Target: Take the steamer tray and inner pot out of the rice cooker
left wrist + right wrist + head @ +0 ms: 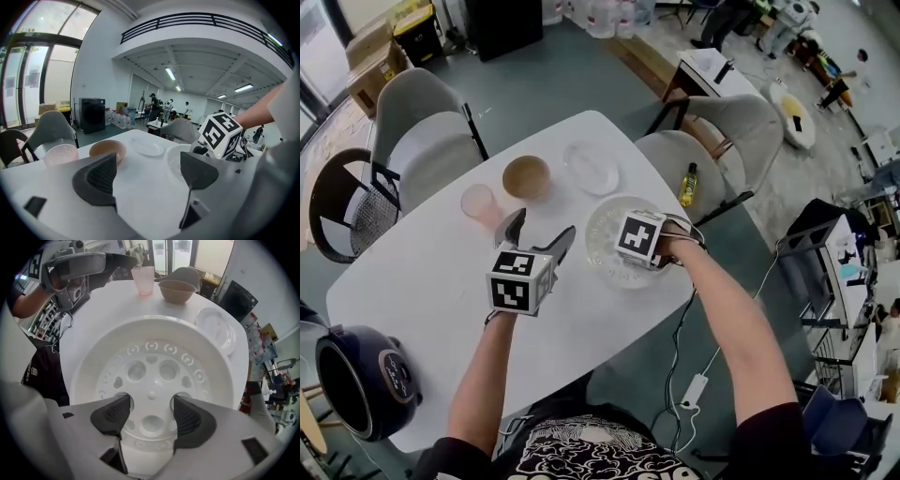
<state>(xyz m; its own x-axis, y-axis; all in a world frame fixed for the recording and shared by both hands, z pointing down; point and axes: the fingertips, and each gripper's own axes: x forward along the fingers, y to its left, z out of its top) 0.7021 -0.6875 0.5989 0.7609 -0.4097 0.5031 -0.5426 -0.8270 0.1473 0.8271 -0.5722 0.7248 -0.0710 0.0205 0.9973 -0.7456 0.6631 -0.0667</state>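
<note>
The white steamer tray (602,267) with its perforated floor (150,357) lies low over the table's right side. My right gripper (151,411) points straight down into it. Its fingertips (117,411) sit at two holes on either side of the small centre knob, closed on the strip between them. In the head view its marker cube covers the jaws. My left gripper (541,230) hangs open and empty over the table's middle, with the tray (174,158) to its right. The dark rice cooker (361,380) stands open at the near left corner; I cannot make out what its dark inside holds.
On the white table (422,281), a brown bowl (527,176), a pink cup (478,200) and a clear plate (592,167) stand beyond the grippers. A yellow bottle (688,185) rests on a chair at the right. Grey chairs (417,131) ring the far side.
</note>
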